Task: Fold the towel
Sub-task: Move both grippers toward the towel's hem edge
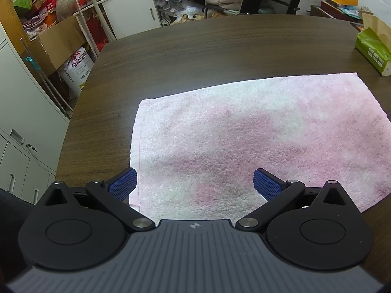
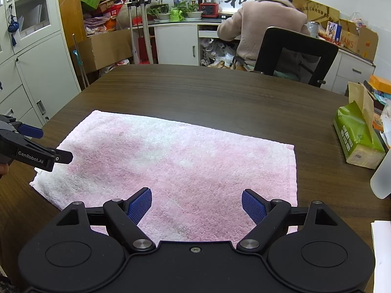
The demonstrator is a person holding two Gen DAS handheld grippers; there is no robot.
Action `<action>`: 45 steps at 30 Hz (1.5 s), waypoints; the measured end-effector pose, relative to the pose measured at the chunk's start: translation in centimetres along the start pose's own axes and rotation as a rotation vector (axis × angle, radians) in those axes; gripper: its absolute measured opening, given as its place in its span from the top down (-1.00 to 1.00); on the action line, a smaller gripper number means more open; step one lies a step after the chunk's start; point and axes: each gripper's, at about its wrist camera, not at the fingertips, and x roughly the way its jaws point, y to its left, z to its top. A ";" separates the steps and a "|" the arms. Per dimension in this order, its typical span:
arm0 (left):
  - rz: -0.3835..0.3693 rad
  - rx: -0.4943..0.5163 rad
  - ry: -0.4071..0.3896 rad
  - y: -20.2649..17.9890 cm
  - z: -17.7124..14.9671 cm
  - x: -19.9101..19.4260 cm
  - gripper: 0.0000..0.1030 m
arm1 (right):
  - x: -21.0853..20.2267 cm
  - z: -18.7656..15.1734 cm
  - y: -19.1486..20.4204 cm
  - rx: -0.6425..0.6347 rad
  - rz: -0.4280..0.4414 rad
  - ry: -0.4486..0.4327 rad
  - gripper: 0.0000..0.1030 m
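Pink terry towel (image 1: 256, 141), 1 piece, flat on the dark wood counter (image 1: 195, 56). Left tongs (image 1: 195, 183) and right tongs (image 2: 196, 204): both released, above the near edge. Advised: pinch each near corner fully, lift evenly, lay onto the far edge.

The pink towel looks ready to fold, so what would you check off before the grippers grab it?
1. Towel lying flat and spread on the table: ok.
2. Left gripper open, holding nothing: ok.
3. Right gripper open, holding nothing: ok.
4. Both grippers at the towel's near edge: ok.
5. Tissue pack lies clear of the towel: ok.
6. Fingers low enough to pinch the edge: cannot tell.
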 end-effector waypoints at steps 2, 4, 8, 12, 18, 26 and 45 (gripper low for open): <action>-0.001 -0.002 0.005 0.2 -0.1 0.2 -1.00 | 0.0 0.0 0.0 0.001 -0.001 0.001 -0.55; -0.001 -0.004 0.010 0.4 -0.1 0.3 -1.00 | 0.0 0.0 -0.1 0.003 -0.002 0.001 -0.55; 0.011 0.002 0.016 0.2 -0.1 0.3 -1.00 | 0.0 0.1 -0.2 0.005 -0.004 0.003 -0.55; 0.010 0.002 0.023 0.2 0.0 0.5 -1.00 | 0.1 0.2 -0.1 0.007 -0.007 0.003 -0.55; 0.004 -0.008 0.028 0.9 0.0 0.4 -1.00 | 0.2 0.1 -0.1 0.011 -0.012 0.002 -0.55; -0.052 -0.056 0.061 3.4 -1.7 -0.1 -1.00 | -0.6 -0.4 -0.9 0.038 -0.036 -0.006 -0.55; -0.101 -0.094 0.024 6.3 -6.0 -1.5 -1.00 | -2.4 -4.4 -4.2 0.129 -0.156 0.067 -0.73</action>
